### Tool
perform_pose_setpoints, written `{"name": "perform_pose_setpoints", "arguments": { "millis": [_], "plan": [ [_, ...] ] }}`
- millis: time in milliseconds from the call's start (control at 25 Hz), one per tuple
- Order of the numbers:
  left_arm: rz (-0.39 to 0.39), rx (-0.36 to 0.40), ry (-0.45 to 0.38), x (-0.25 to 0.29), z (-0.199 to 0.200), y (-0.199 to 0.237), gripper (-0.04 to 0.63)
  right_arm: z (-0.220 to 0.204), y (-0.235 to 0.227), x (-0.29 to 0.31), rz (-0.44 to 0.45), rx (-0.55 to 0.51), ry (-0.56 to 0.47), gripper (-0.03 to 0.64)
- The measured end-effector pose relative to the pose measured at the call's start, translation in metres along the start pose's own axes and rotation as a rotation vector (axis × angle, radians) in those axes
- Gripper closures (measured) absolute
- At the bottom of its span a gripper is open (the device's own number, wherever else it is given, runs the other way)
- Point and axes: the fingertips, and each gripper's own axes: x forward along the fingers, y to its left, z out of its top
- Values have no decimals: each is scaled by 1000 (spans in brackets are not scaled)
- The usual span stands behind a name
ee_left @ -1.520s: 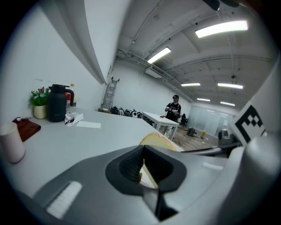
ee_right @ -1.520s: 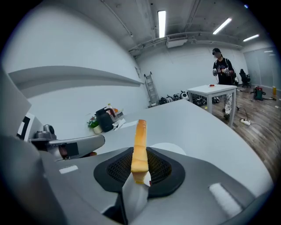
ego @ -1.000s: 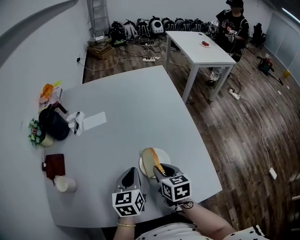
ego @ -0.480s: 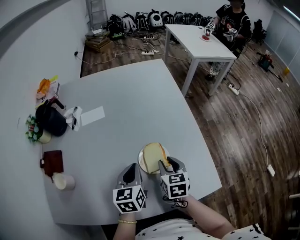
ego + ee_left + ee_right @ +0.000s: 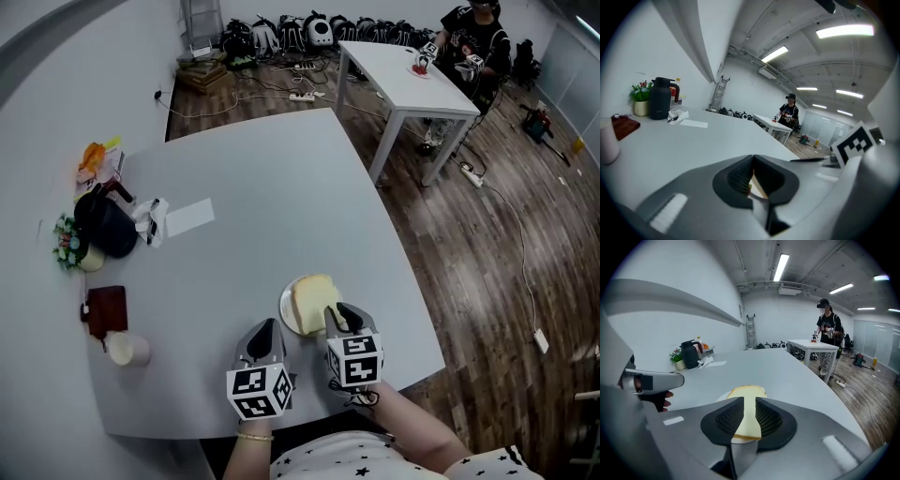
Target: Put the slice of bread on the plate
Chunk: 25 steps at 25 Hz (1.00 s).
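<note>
I see the slice of bread flat on the plate, its near edge framed, ungripped, between my right gripper's closing jaws; my left gripper, beside the plate, is pinched together and empty.

Bread lying on plate, seemingly flat.

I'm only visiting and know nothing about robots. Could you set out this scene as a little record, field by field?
Bread: one slice lying flat on the plate
Plate: white, near the front edge of the grey table
Right gripper: at the slice's near edge, jaws closing, slice visible in the gap, apparently not pinched
Left gripper: beside the plate, jaws together, empty
Table's left side: black jug, cup
</note>
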Motion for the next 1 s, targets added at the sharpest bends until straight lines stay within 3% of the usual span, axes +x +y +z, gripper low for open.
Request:
{"name": "perform_pose_setpoints", "arguments": {
  "millis": [200,1000],
  "plan": [
    [-10,4,-6,-4,1,-5,588,12,14,-11,35,1,-39,615],
    [-23,56,-47,-22,7,-18,588,24,43,-50,82,-38,-144,618]
  ]
}}
